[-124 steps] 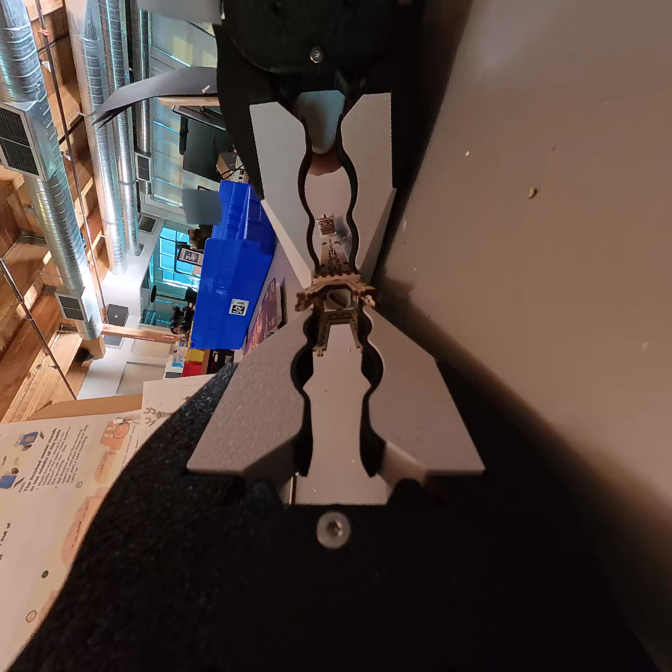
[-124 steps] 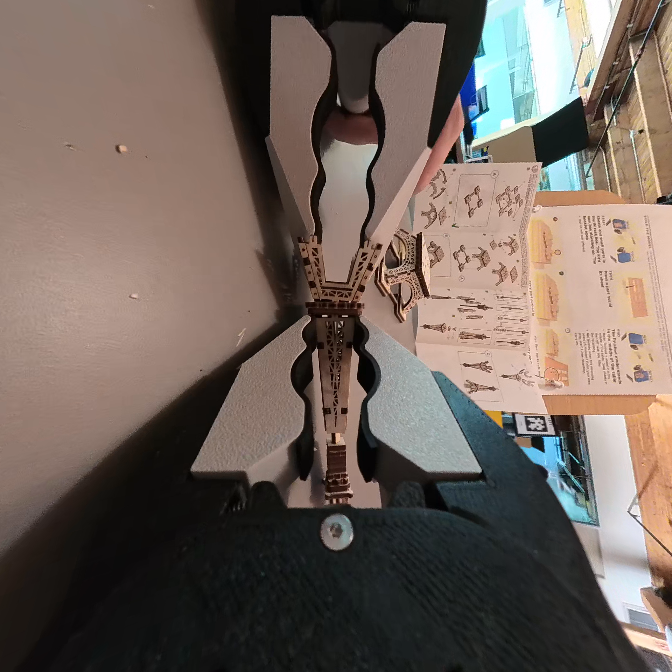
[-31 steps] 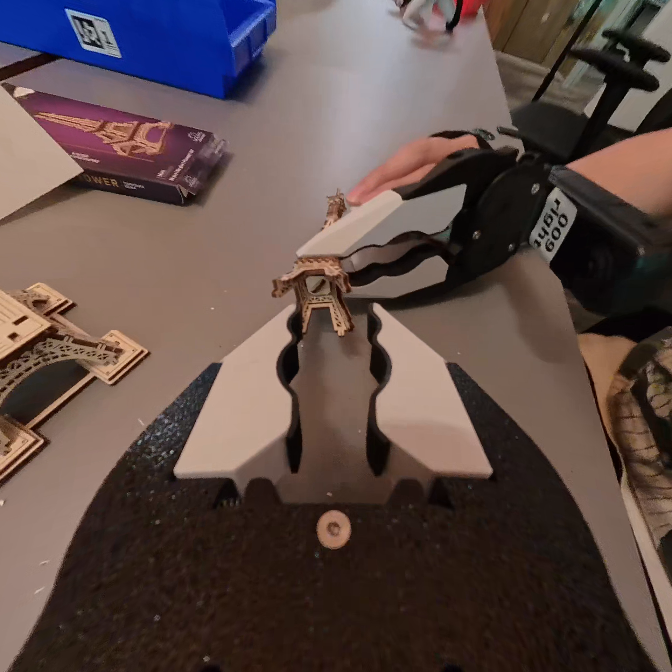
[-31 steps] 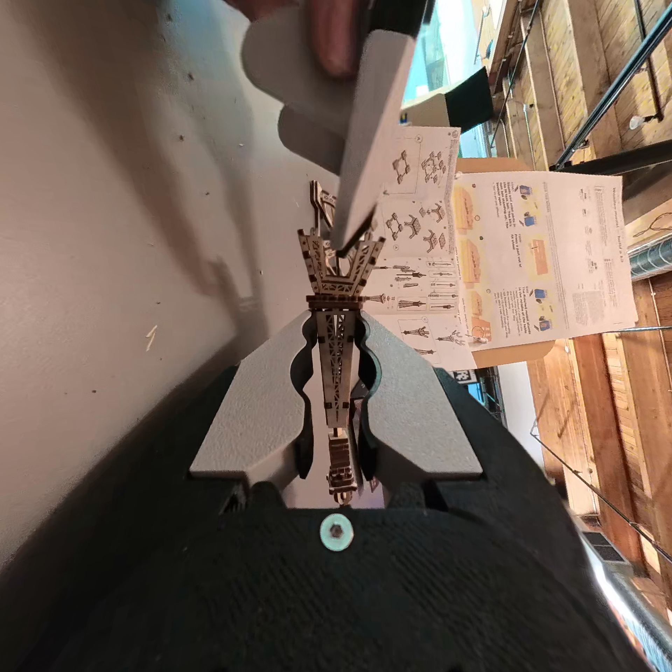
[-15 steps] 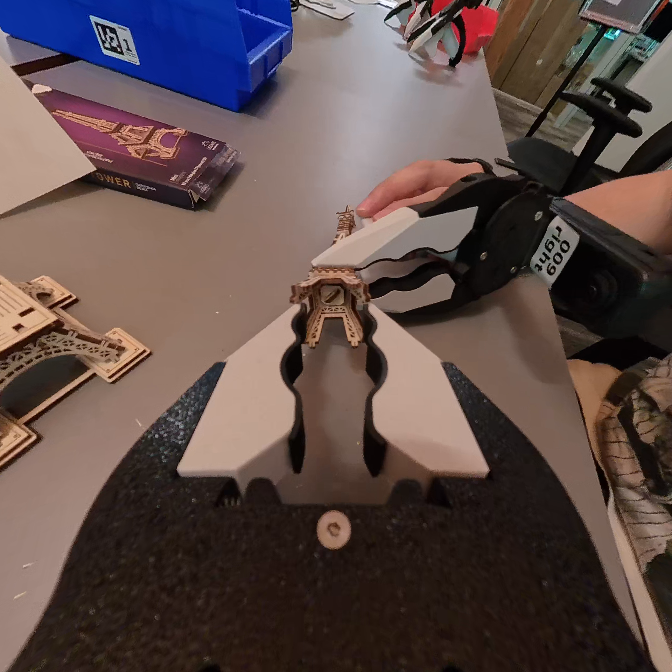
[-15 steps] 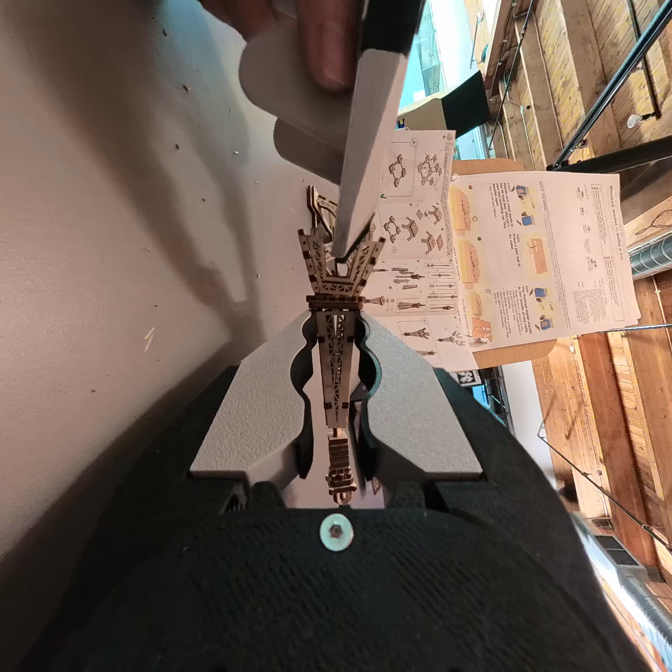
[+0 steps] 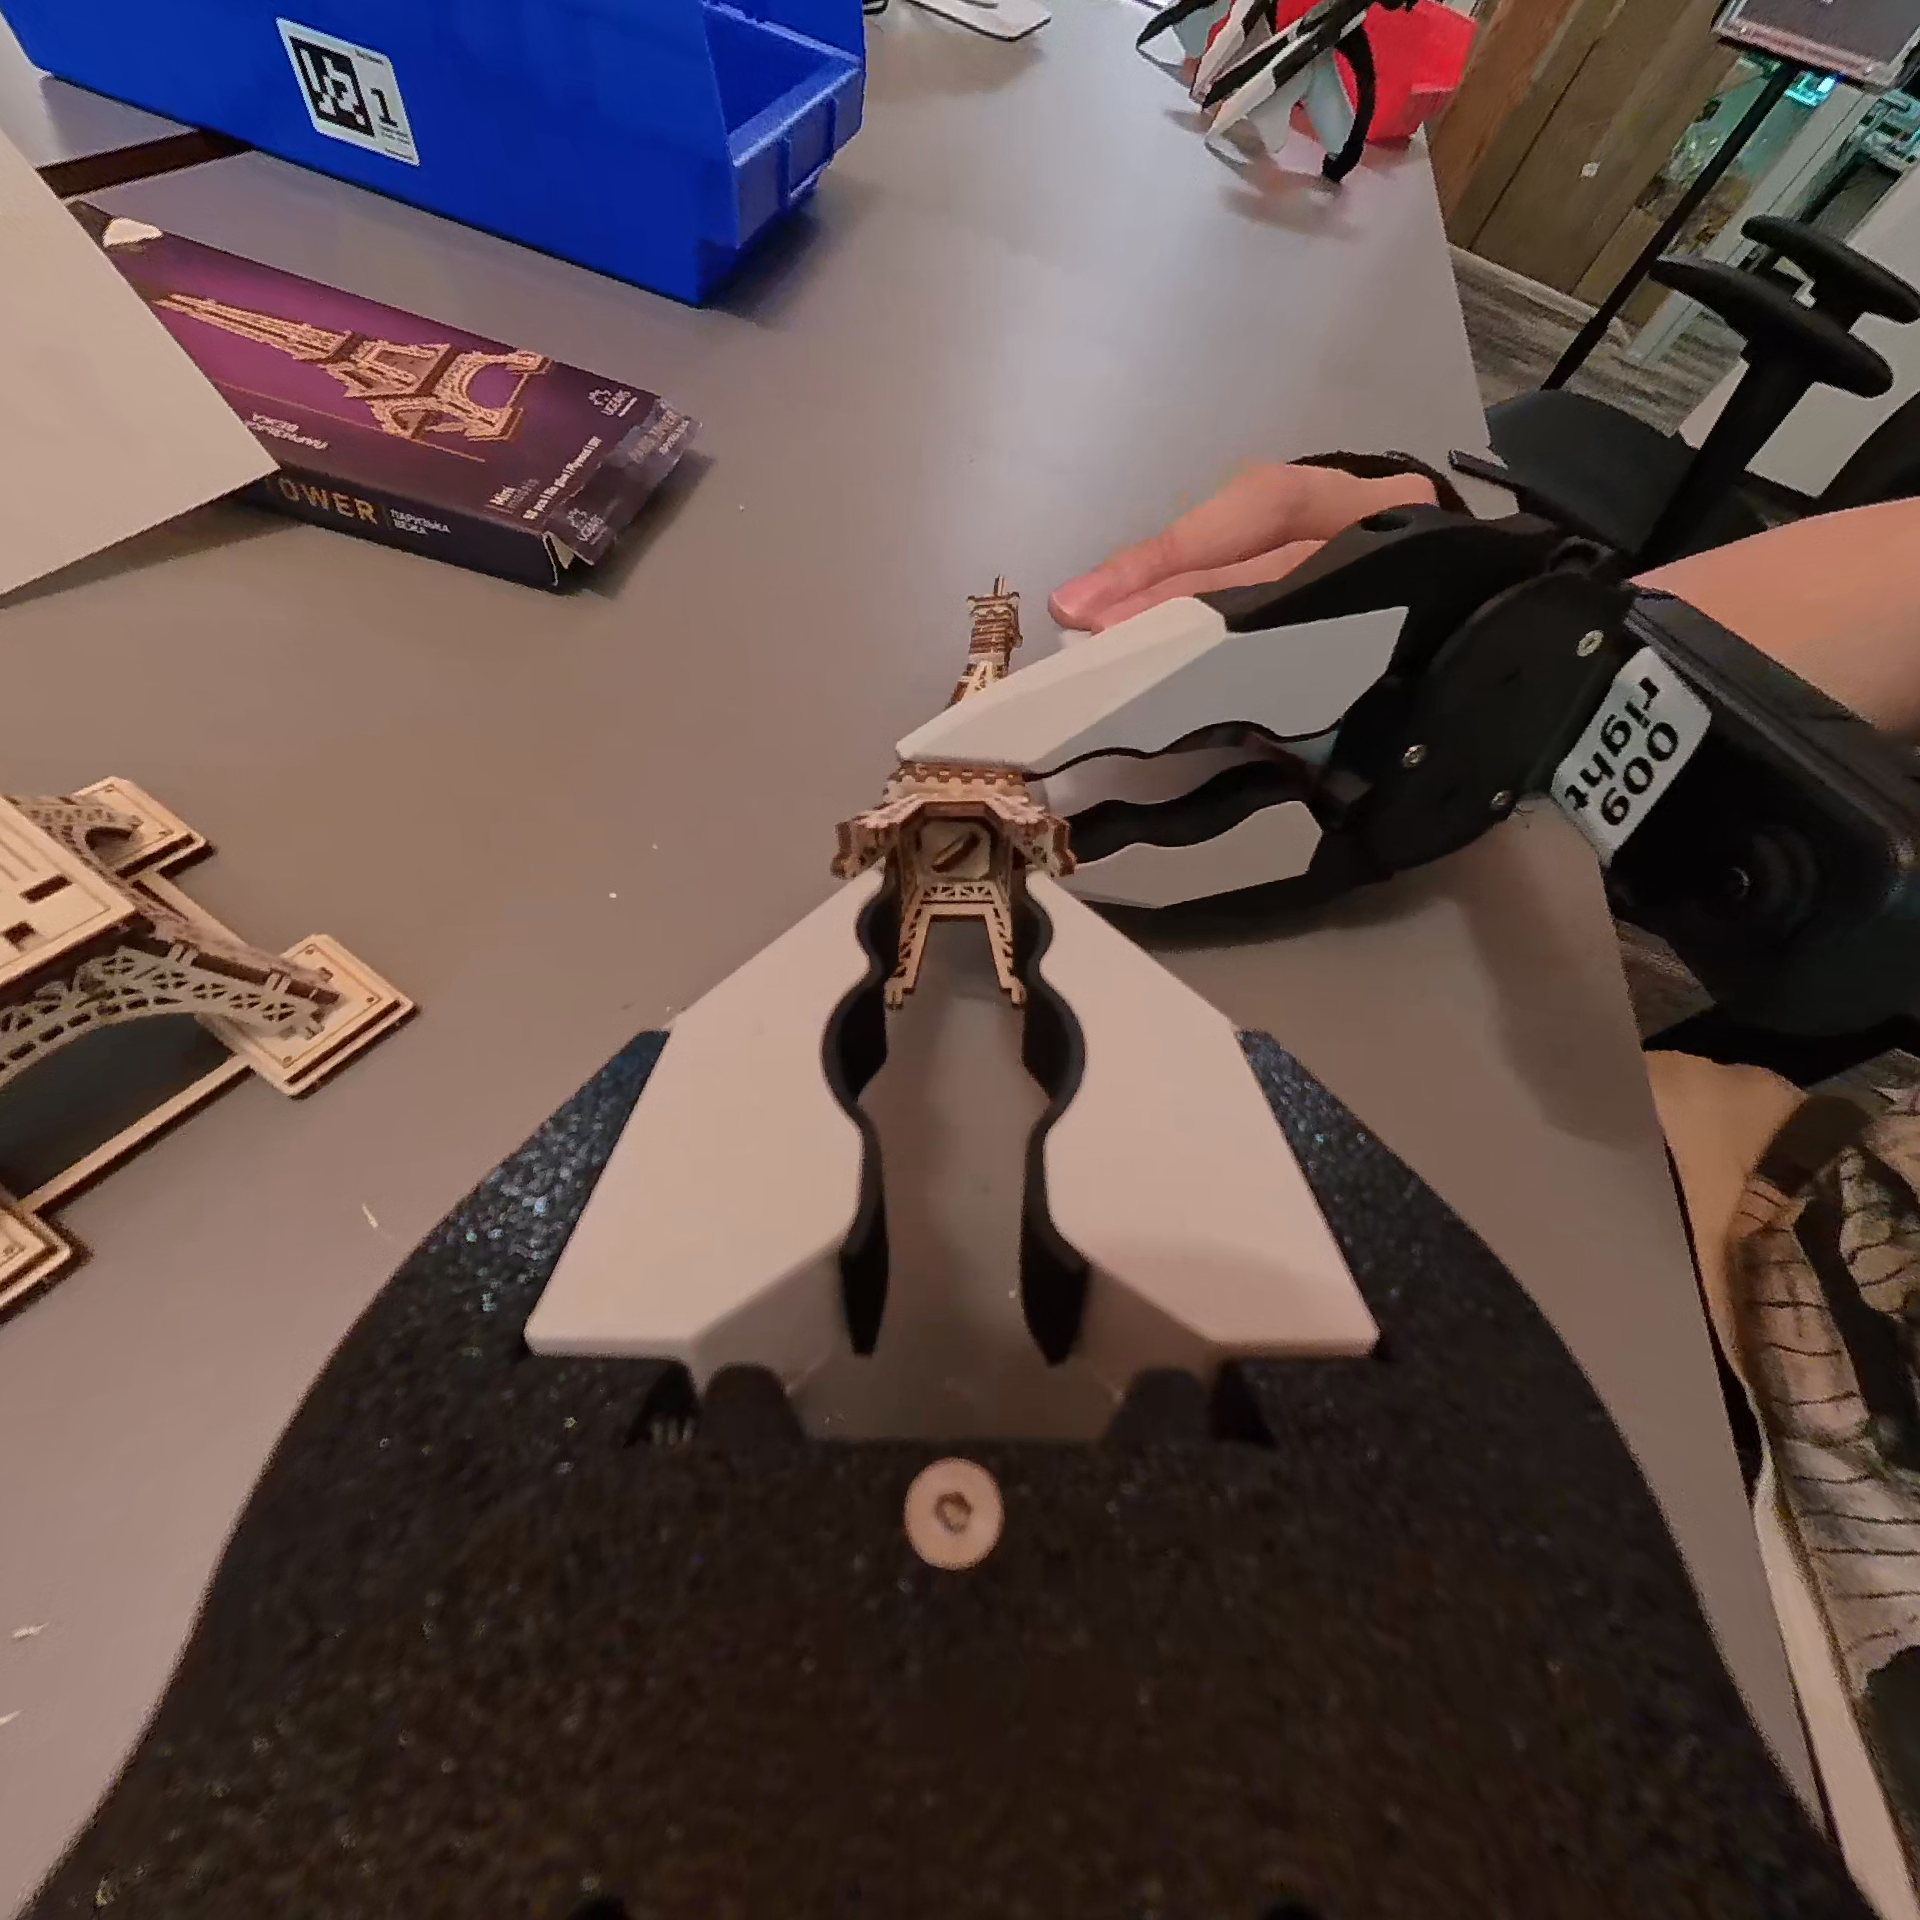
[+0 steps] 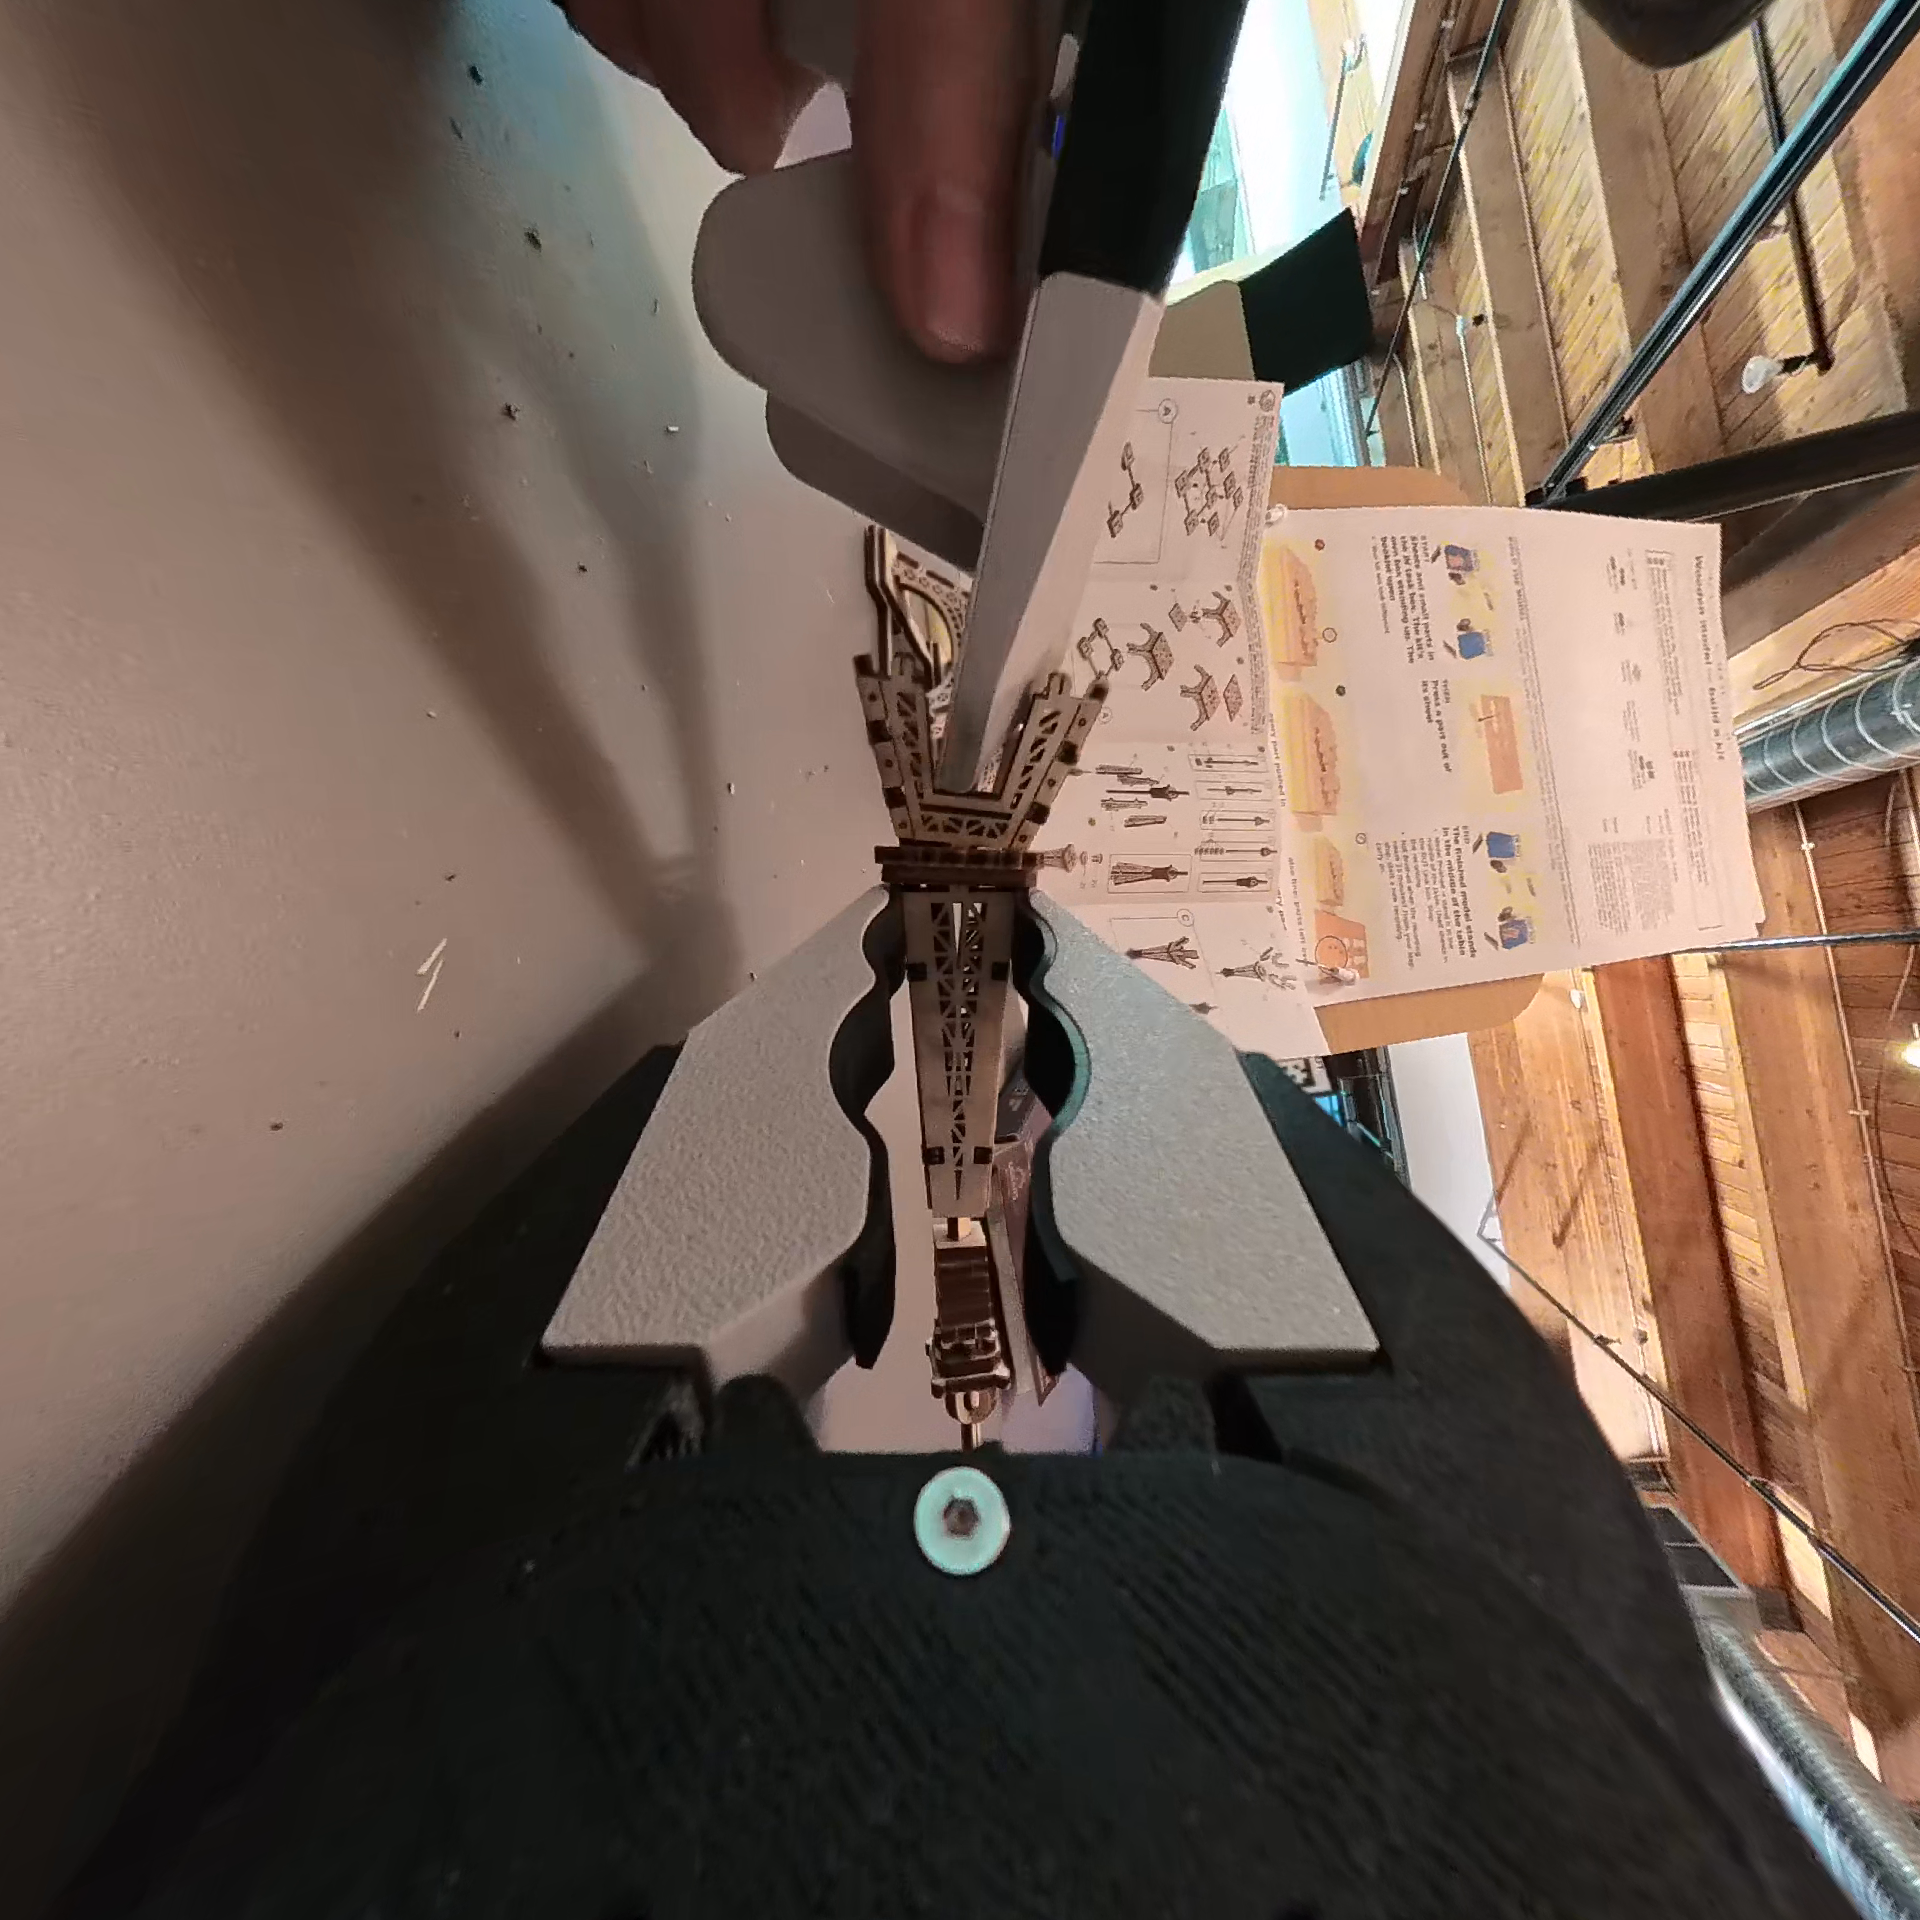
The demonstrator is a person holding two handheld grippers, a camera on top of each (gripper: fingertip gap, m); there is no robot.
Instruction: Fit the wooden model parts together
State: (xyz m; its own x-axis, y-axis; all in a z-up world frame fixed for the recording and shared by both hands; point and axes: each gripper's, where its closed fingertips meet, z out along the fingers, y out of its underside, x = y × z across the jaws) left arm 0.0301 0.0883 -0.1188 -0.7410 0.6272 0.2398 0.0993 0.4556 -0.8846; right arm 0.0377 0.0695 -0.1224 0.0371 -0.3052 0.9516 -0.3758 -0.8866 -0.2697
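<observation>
Clamping one wooden tower (image 7: 954, 883) between them, left tool (image 7: 954, 914) and right tool (image 8: 958, 914) sit near a purple lettered box (image 7: 395, 416).

My two handheld grippers: grey fingers on black bodies.

On my left gripper (image 7: 954, 883) I see two pale grey wedge-shaped fingers (image 7: 717, 1174) with wavy black inner edges, seated in a rough, speckled black body with one silver screw (image 7: 953, 1523) in the middle. My right gripper (image 8: 958, 894) matches it, though its screw (image 8: 961, 1523) looks pale teal. From the left wrist view its black housing carries small screws and a white label (image 7: 1626, 774), strapped by a dark band.
</observation>
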